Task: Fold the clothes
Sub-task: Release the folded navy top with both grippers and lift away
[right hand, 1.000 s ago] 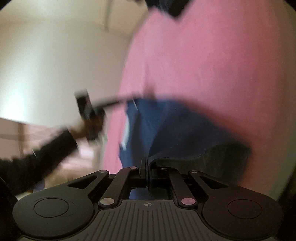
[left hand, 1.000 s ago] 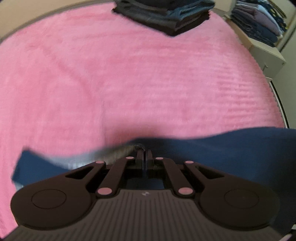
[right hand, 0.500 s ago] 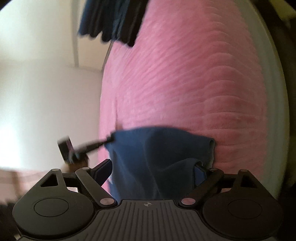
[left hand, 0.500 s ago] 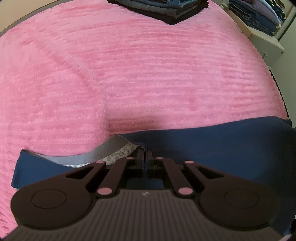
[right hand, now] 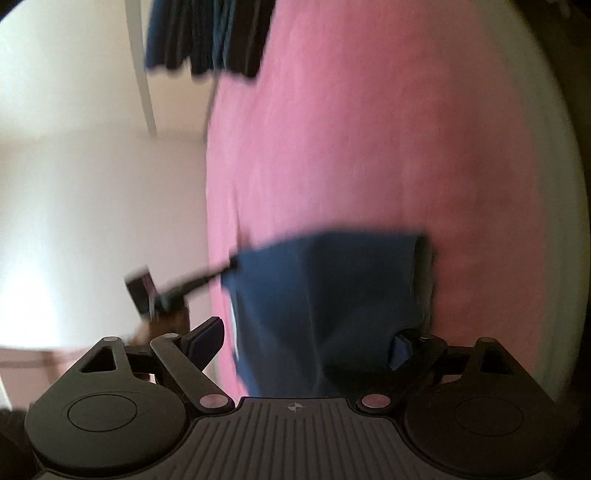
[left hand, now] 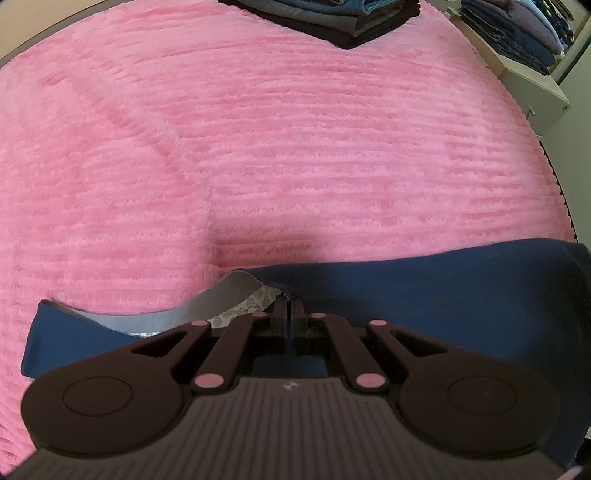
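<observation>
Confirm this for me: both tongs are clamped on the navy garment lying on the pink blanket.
Not quite. Only the left tongs are clamped on the navy garment, as the left wrist view shows. The right wrist view shows the right tongs standing wide open, the cloth between their fingers but not pinched. The garment does lie on the pink blanket.

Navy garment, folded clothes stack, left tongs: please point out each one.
navy garment (left hand: 461, 295), left wrist view, its flat cloth.
folded clothes stack (left hand: 332, 18), left wrist view, its front edge.
left tongs (left hand: 287, 308), left wrist view, between tips.
</observation>
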Motion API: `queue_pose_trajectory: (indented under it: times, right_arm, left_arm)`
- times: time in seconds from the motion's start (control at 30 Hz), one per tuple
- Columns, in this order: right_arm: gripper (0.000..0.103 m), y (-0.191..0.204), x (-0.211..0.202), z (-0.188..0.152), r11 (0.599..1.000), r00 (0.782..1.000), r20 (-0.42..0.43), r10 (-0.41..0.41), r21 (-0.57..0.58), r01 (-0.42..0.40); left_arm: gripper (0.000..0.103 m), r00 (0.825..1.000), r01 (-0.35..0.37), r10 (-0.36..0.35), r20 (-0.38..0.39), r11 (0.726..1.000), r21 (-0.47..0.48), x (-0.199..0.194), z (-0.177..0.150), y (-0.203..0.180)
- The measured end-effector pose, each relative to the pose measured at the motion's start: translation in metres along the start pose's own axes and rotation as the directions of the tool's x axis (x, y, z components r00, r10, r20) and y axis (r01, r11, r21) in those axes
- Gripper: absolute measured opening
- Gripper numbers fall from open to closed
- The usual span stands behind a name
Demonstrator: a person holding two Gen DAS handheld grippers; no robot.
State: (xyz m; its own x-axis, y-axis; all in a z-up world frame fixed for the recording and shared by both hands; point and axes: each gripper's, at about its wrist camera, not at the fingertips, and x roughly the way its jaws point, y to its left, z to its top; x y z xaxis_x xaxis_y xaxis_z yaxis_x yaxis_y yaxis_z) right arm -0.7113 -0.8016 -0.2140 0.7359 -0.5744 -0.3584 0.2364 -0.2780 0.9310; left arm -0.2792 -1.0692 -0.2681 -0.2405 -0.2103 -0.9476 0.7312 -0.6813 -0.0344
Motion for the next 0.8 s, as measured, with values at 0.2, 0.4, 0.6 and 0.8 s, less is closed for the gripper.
queue_pose_trajectory:
  times: [0.2,0.4,0.6,0.8]
  right_arm:
    - [0.065,0.004,-0.005,0.013,0.997,0.998,0.037,-0.047,-0.062,0.049]
    - [0.006,0.053,-0.030,0.018,0.968,0.993,0.118,0.020,-0.250,0.011]
    - [0.006,0.049,-0.034,0.022,0.956,0.995,0.096,-0.032,-0.287,0.058]
    - [0.006,0.029,-0.044,0.016,0.950,0.982,0.089,-0.168,-0.250,0.185]
  left_arm:
    - [0.000,1.000,-0.005,0.005,-0.007,1.000,-0.002,0.005,0.001,0.000]
    - [0.000,1.000,-0.007,0.007,0.018,1.000,-0.006,0.001,0.006,-0.002]
    - [0.000,0.975,0.023,-0.005,0.223,0.997,-0.078,-0.030,0.027,0.004]
    - [0.000,0.995,0.009,-0.004,0.099,0.999,-0.044,-0.004,0.024,-0.001]
